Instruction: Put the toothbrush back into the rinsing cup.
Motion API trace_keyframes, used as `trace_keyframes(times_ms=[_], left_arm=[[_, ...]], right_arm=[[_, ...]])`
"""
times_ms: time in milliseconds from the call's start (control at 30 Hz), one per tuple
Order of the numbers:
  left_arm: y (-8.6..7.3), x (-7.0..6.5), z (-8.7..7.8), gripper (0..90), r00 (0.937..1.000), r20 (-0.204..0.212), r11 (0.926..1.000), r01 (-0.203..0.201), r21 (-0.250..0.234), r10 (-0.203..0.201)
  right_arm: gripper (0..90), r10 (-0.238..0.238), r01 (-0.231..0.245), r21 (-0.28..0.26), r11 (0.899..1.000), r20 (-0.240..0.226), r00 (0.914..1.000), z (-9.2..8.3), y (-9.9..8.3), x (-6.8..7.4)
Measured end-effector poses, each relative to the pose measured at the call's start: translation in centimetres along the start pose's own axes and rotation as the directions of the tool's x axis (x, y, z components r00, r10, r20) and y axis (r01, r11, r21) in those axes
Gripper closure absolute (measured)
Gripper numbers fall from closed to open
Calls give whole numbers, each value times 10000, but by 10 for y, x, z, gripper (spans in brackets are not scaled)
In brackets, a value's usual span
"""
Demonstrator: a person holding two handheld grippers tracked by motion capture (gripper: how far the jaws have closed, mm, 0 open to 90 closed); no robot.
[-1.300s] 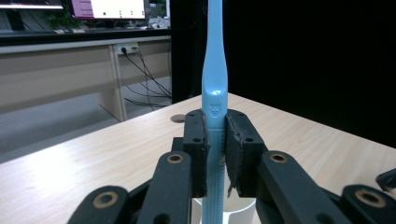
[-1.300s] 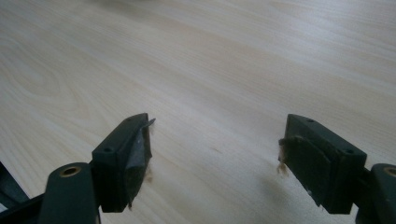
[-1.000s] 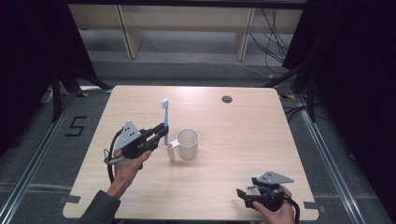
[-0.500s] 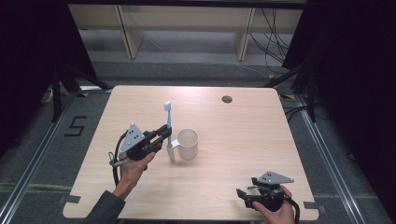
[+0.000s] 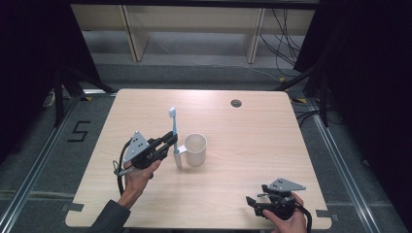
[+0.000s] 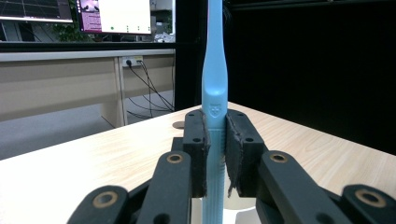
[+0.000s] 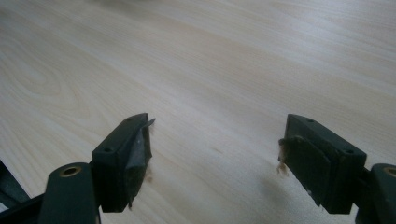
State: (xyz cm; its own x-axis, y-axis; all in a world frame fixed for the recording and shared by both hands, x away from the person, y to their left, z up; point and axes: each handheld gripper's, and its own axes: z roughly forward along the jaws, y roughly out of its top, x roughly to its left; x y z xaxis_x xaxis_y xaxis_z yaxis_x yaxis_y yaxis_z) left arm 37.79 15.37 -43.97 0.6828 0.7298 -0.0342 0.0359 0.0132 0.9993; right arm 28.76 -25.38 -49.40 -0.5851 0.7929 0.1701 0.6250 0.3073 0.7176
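Standing on grey flooring, a pale wooden worktop (image 5: 272, 141) is seen; the toothbrush (image 5: 173, 131), clamped upright by the left gripper (image 5: 167, 143), has been shifted nearer the cup (image 5: 196, 149); the right gripper (image 5: 253, 204) fingers are held wide, empty.

Left hand-held gripper (image 5: 167, 144) clamps an upright blue toothbrush (image 5: 173, 127) beside the white cup (image 5: 195, 149); right hand-held gripper (image 5: 252, 203) rests on the counter (image 5: 252, 131).

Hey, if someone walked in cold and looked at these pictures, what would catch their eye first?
Most likely the light blue toothbrush standing upright, clamped between the jaws of the left gripper just left of the white cup near the middle of the table. Next, the right gripper at the table's near right corner, jaws wide apart with nothing between them.
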Motion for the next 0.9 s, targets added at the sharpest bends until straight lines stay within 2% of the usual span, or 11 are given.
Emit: trace_keyframes(times_ms=[100, 133, 167, 467, 500, 633, 767, 800, 833, 867, 900], left_arm=[[-2, 0, 0, 785, 10000, 26, 10000, -23, 10, 23], [-3, 0, 0, 785, 10000, 6, 10000, -49, -8, 49], [-4, 0, -1, 785, 10000, -16, 10000, -20, 11, 20], [-10, 1, -1, 785, 10000, -40, 9999, 19, -110, -20], [-10, 2, -1, 784, 10000, -88, 9999, -34, -104, 33], [-15, 2, -1, 784, 10000, -55, 9999, -52, -111, 52], [-19, 1, 0, 784, 10000, -70, 9999, -50, -105, 50], [-20, 1, 0, 784, 10000, -66, 10000, -48, -43, 48], [-21, 1, 0, 784, 10000, -50, 10000, -37, -58, 36], [-22, 1, 0, 784, 9999, -37, 9999, -118, -57, 118], [-24, 1, 1, 784, 9999, 46, 10000, -90, -42, 90]], right_arm=[[246, -132, 134, -98, 9999, 143, 9998, 0, 0, -1], [247, -232, 235, -74, 9997, 478, 9986, -2, 0, 0], [246, -160, 161, -14, 9999, 267, 9995, -1, 0, -1], [247, -177, 178, -53, 9998, 296, 9994, -1, 0, -1], [246, -225, 228, -69, 9997, 463, 9987, -2, 0, -1], [247, -201, 202, -31, 9998, 304, 9993, -1, 0, -1], [247, -252, 255, -54, 9997, 454, 9987, -1, 0, -1], [247, -168, 169, -85, 9998, 124, 9998, 0, 0, -1], [247, -185, 186, -84, 9998, 126, 9997, 0, 0, -1], [247, -283, 286, -58, 9996, 454, 9986, -1, 0, -1], [246, -252, 255, -54, 9997, 431, 9988, -1, 0, -1]])
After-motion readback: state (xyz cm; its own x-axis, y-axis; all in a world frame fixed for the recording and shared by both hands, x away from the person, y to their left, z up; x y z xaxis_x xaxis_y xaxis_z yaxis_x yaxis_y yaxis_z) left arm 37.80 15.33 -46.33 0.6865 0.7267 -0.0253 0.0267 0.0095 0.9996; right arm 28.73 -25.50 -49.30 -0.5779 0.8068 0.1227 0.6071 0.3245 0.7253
